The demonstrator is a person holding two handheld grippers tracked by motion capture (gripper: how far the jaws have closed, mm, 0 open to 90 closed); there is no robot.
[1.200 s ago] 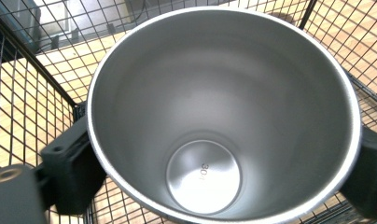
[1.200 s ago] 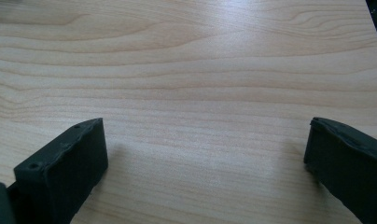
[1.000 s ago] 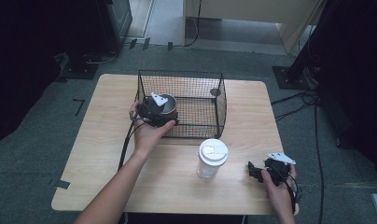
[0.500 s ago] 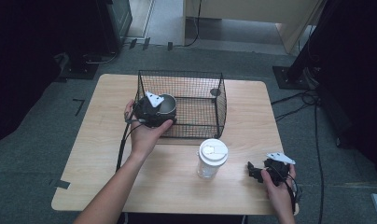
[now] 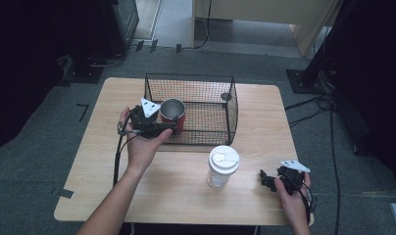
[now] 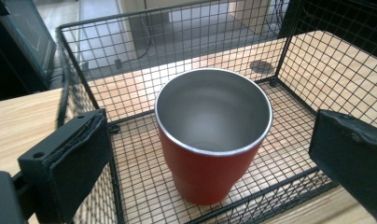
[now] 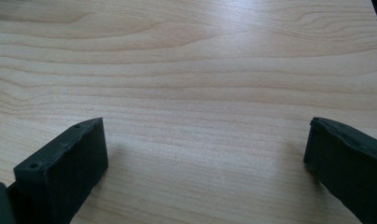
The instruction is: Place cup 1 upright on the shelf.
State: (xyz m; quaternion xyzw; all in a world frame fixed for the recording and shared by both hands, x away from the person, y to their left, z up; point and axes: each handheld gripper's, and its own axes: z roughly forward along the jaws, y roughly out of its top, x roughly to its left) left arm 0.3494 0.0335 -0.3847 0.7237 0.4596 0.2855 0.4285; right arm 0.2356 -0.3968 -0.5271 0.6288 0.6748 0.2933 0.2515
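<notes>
High view: left gripper (image 5: 162,128) gapes beside the red cup (image 5: 173,113); right gripper (image 5: 268,180) rests spread wide on the table (image 5: 186,196)

Brushed-metal cup (image 6: 213,135), wire basket (image 6: 177,42), wood table (image 7: 186,70)

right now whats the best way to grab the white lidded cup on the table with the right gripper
Grip the clear body of the white lidded cup below the lid, coming in level from its right side, where the right gripper already rests open on the table. The cup stands upright and free of the wire basket, so its round wall offers two opposite faces; the wider lid above would likely stop it slipping down through the jaws.
</notes>
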